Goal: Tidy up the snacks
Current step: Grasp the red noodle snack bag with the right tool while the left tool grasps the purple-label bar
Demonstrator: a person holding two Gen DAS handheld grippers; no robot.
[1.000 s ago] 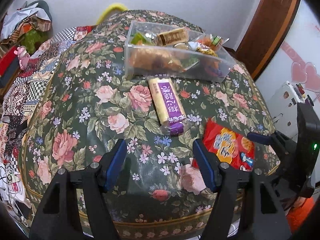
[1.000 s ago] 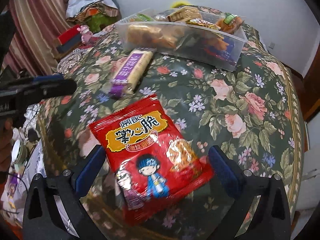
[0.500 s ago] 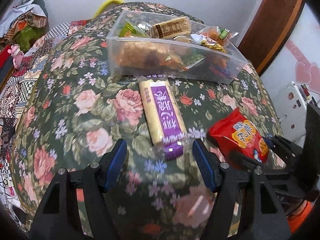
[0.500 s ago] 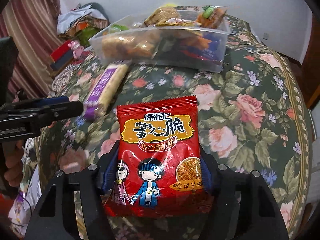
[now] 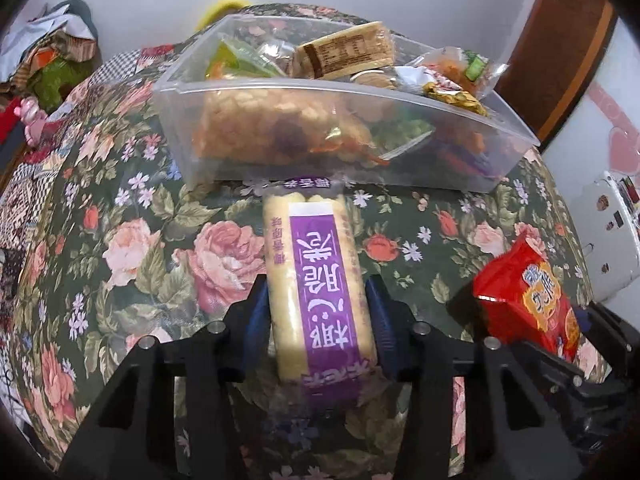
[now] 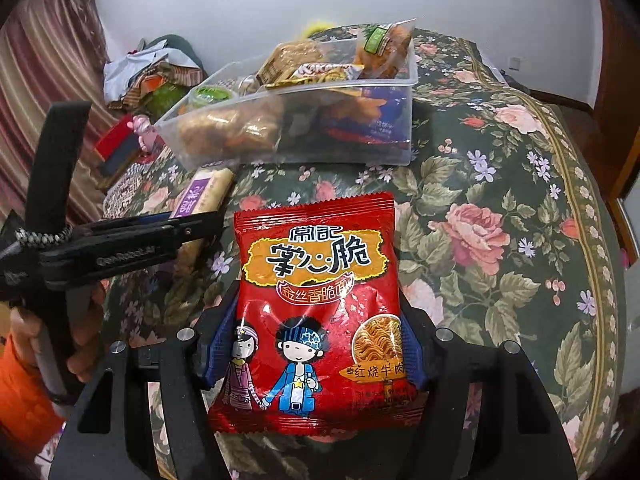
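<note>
Bin [image 5: 320, 92] of snacks beyond pkts

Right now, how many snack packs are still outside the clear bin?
2. The purple-labelled pack lies on the tablecloth before the clear bin, clamped in the left hand-held gripper. The red noodle pack is in the right hand-held gripper. Others may lie out of view.
</note>
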